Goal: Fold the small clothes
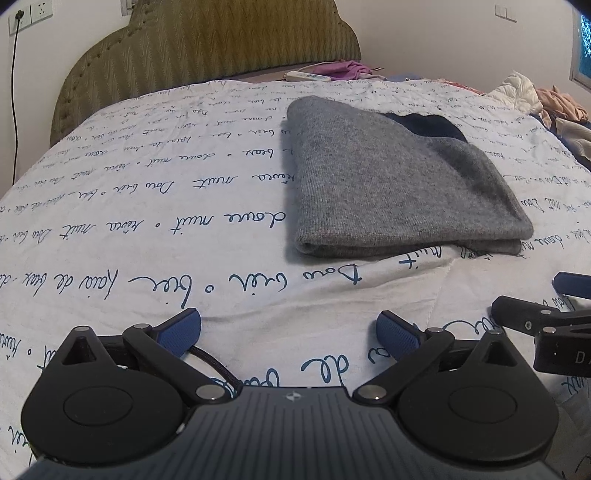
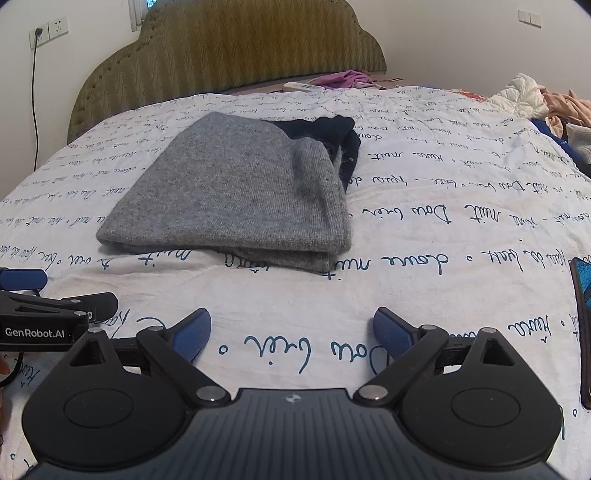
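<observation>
A: On the bed, far left, a wall socket (image 2: 48,31) with a cord is noted, then the padded headboard (image 2: 236,48). Left gripper (image 1: 288,332) is seen low over the printed bedcover (image 1: 147,206), jaws spread wide, nothing between the blue pads.

B: Confirmed. Right gripper (image 2: 291,332) is seen the same way: jaws spread, nothing held. Both are kept short of the garment, not touching it.

A: Task item is marked mid-bed: grey knit garment (image 2: 236,192), lying in a flat stack, layered edges shown along the near side. A dark garment (image 2: 332,136) is seen sticking out from under its far right corner.

B: Whether the dark piece is tucked in or separate cannot be told.

A: Progress is judged late for this item: folded bundle is laid down, released.

B: Further right, a loose pile of clothes (image 2: 554,107) is seen at the bed edge. More folding is likely left there.
</observation>
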Demonstrator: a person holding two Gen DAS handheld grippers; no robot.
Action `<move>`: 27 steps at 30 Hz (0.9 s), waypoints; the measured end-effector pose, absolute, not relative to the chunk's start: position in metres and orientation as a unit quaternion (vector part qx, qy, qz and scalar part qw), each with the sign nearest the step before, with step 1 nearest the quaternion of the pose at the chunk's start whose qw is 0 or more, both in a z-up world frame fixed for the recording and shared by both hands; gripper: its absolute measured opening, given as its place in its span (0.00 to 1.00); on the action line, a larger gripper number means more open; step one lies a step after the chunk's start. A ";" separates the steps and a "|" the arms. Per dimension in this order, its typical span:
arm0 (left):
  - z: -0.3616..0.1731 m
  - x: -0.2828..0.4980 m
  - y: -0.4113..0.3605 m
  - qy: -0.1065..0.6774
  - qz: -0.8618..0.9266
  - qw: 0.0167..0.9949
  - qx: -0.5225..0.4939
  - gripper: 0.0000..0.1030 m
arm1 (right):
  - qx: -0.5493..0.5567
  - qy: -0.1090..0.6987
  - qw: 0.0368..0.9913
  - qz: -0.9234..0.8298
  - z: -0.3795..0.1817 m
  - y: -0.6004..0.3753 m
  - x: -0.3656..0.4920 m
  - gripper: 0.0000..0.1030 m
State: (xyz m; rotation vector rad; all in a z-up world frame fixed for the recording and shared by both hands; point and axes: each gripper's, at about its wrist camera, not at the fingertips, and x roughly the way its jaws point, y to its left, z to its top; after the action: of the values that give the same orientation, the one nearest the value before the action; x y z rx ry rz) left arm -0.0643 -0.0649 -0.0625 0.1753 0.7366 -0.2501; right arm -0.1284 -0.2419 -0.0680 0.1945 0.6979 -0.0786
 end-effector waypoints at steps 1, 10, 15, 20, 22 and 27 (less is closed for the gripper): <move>-0.063 -0.065 -0.064 0.356 -0.122 0.923 0.084 1.00 | 0.095 0.342 0.934 -0.036 -0.068 -0.242 -0.128 0.96; -0.066 -0.066 -0.065 0.349 -0.121 0.925 0.086 1.00 | 0.087 0.343 0.935 -0.031 -0.071 -0.240 -0.126 0.98; -0.065 -0.067 -0.066 0.346 -0.120 0.926 0.089 1.00 | 0.088 0.342 0.935 -0.031 -0.070 -0.240 -0.126 0.98; -0.061 -0.067 -0.063 0.349 -0.121 0.926 0.077 0.99 | 0.096 0.338 0.936 -0.031 -0.067 -0.242 -0.128 0.98; -0.059 -0.068 -0.063 0.349 -0.120 0.927 0.073 0.99 | 0.097 0.337 0.936 -0.032 -0.065 -0.242 -0.128 0.98; -0.057 -0.070 -0.064 0.347 -0.118 0.927 0.075 0.99 | 0.099 0.334 0.937 -0.032 -0.063 -0.243 -0.130 0.98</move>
State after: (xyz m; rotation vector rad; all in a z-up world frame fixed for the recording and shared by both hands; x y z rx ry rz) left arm -0.0704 -0.0637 -0.0573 0.1545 0.7103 -0.2425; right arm -0.1296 -0.2429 -0.0626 0.2019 0.6832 -0.0654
